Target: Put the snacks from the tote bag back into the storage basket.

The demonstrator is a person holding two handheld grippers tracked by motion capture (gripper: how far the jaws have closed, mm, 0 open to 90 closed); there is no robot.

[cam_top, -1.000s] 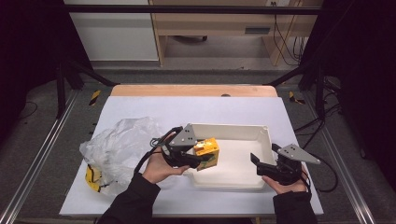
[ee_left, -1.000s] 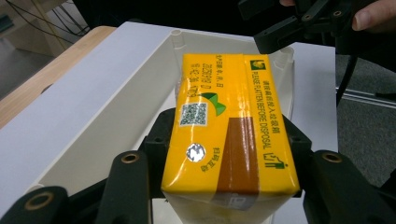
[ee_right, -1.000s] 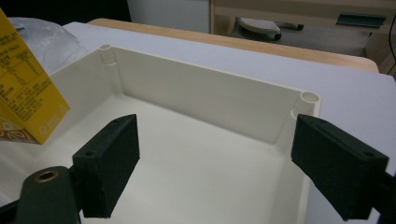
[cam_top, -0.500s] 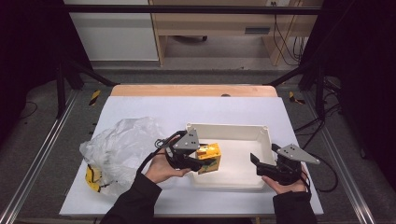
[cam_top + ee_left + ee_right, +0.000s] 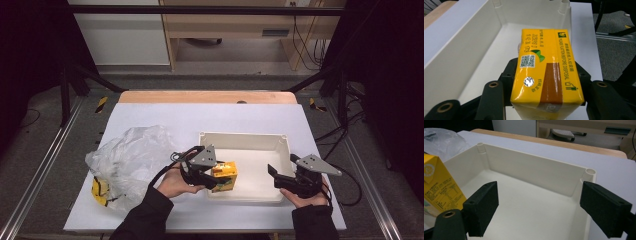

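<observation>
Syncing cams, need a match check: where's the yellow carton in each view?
High view: yellow carton low centre, at the white tray's left end, clamped by the left gripper.
Left gripper view: carton centre, between the black jaws, over the tray.
Right gripper view: carton at the left edge.
Shared landmark: the tray's far wall.
</observation>
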